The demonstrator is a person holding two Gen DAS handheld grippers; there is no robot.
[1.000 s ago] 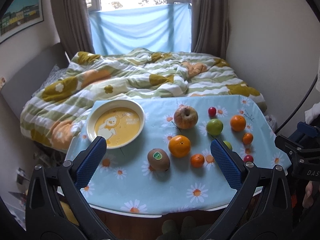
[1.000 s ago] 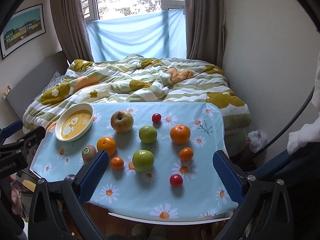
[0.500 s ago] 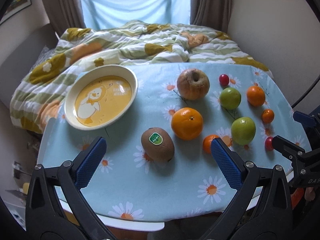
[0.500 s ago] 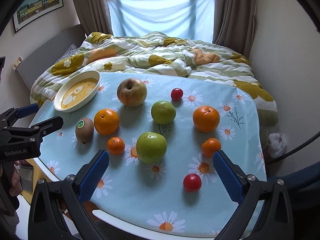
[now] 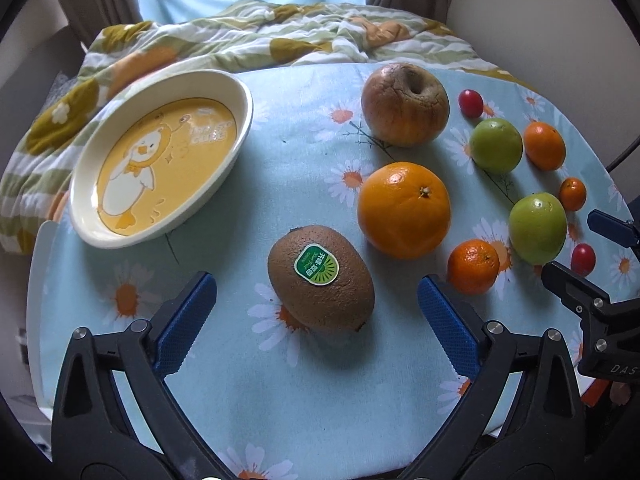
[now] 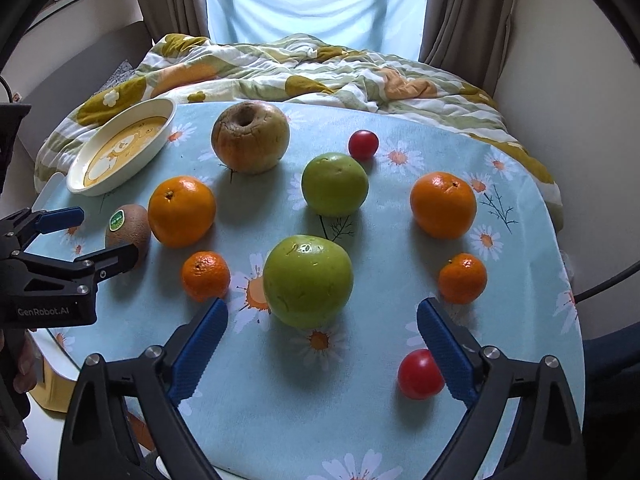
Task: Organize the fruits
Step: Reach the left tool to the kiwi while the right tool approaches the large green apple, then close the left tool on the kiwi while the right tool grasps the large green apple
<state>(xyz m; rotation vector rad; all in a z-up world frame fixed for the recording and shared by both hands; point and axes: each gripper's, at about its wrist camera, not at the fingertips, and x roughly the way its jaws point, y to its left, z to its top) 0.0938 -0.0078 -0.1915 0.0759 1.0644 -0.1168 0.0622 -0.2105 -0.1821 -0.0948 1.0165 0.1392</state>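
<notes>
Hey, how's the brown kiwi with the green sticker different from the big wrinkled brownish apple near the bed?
The brown fuzzy kiwi is egg-shaped and lies on its side; the wrinkled brownish apple is rounder and sits stem pit up. The kiwi carries a green sticker, the apple none. The kiwi's skin looks even, the apple's shrivelled and cracked. Both rest loose on the daisy-print tablecloth, outside the yellow duck dish.

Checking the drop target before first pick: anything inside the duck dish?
No fruit in the duck dish in the left wrist view: only its printed yellow bottom shows, and all fruit lies on the tablecloth. In the right wrist view the near rim hides part of the inside.
</notes>
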